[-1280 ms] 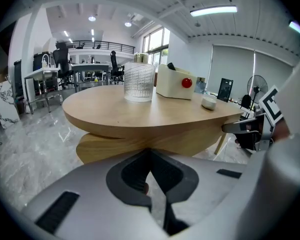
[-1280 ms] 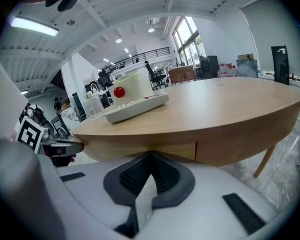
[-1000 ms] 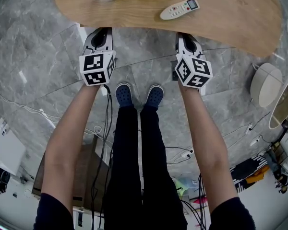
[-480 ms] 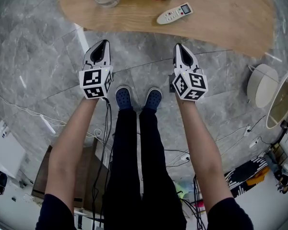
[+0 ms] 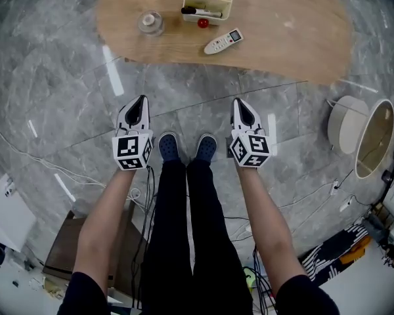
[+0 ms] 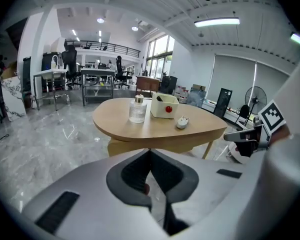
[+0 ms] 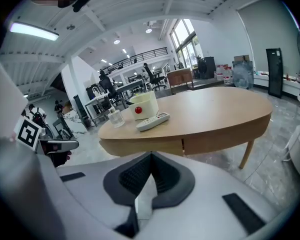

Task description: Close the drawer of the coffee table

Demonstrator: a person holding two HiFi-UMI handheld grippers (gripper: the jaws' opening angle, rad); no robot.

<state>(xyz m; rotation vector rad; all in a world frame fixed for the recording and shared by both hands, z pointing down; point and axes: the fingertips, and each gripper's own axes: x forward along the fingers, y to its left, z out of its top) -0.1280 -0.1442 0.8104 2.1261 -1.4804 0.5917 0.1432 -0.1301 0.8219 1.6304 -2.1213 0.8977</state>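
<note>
The oval wooden coffee table (image 5: 289,31) stands ahead of me on the grey marble floor. In the right gripper view its drawer front (image 7: 145,146) sits flush under the tabletop (image 7: 215,114), with one thin vertical seam beside it. My left gripper (image 5: 142,101) and right gripper (image 5: 240,104) hover side by side over bare floor, well short of the table's near edge. Both are shut with nothing between the jaws, as seen in the left gripper (image 6: 150,151) and right gripper (image 7: 151,155) views. The table (image 6: 155,129) also fills the middle of the left gripper view.
On the table lie a remote (image 5: 223,41), a white box (image 5: 209,0) holding a red ball, and a glass bottle (image 5: 150,22). A white round stool (image 5: 345,123) and a round wooden piece (image 5: 374,136) stand at the right. Cables and a cardboard box (image 5: 65,254) lie behind me.
The table has receded from me. Both grippers, which were at its near edge, have pulled back and now sit over open floor.
</note>
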